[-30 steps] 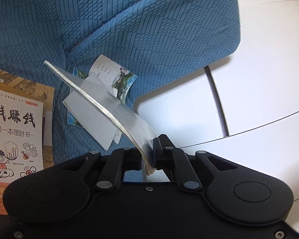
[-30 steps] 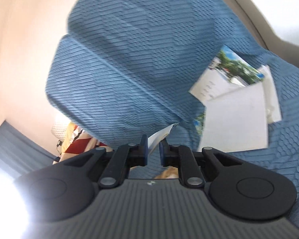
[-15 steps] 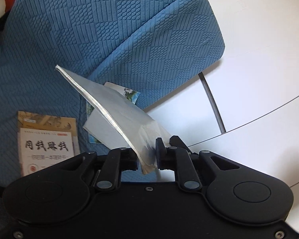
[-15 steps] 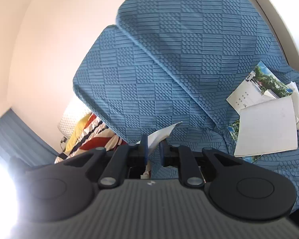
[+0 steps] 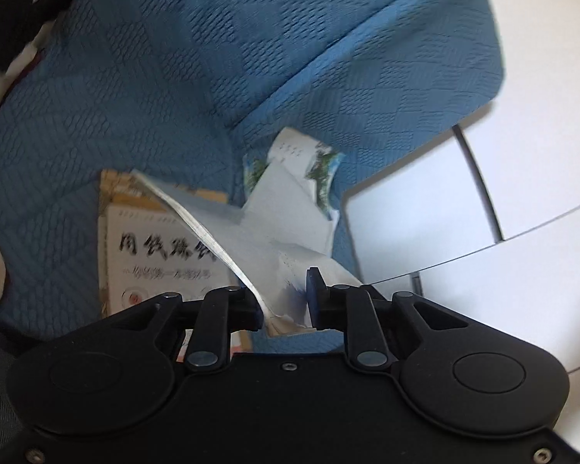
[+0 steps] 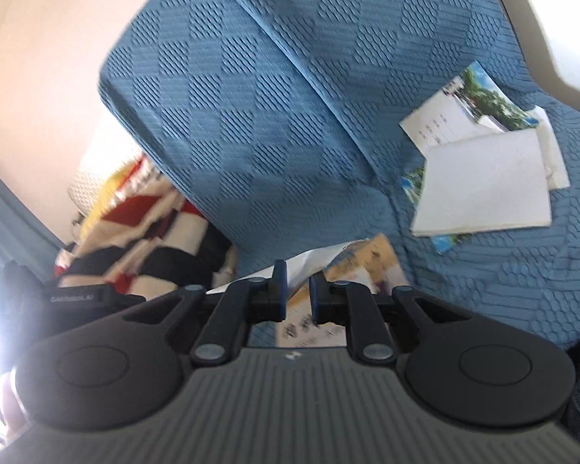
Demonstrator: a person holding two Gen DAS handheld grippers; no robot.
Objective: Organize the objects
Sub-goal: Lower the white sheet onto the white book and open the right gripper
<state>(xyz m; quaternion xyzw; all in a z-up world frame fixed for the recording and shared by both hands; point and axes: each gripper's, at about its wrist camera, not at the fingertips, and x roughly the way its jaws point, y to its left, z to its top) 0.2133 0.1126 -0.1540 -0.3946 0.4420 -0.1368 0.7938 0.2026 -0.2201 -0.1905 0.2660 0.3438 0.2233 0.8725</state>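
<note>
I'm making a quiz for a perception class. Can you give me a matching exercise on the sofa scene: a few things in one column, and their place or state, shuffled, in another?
Things:
1. thin booklet
2. book with Chinese title
3. pile of loose papers and photos
4. striped blanket

Places or states:
A. lies flat on the blue sofa seat, below the left gripper
B. spread on the seat by the sofa armrest
C. bunched up beyond the sofa's far end
D. between the left gripper's fingers, sagging over the seat

Pairs: 1-D, 2-A, 3-B, 4-C
</note>
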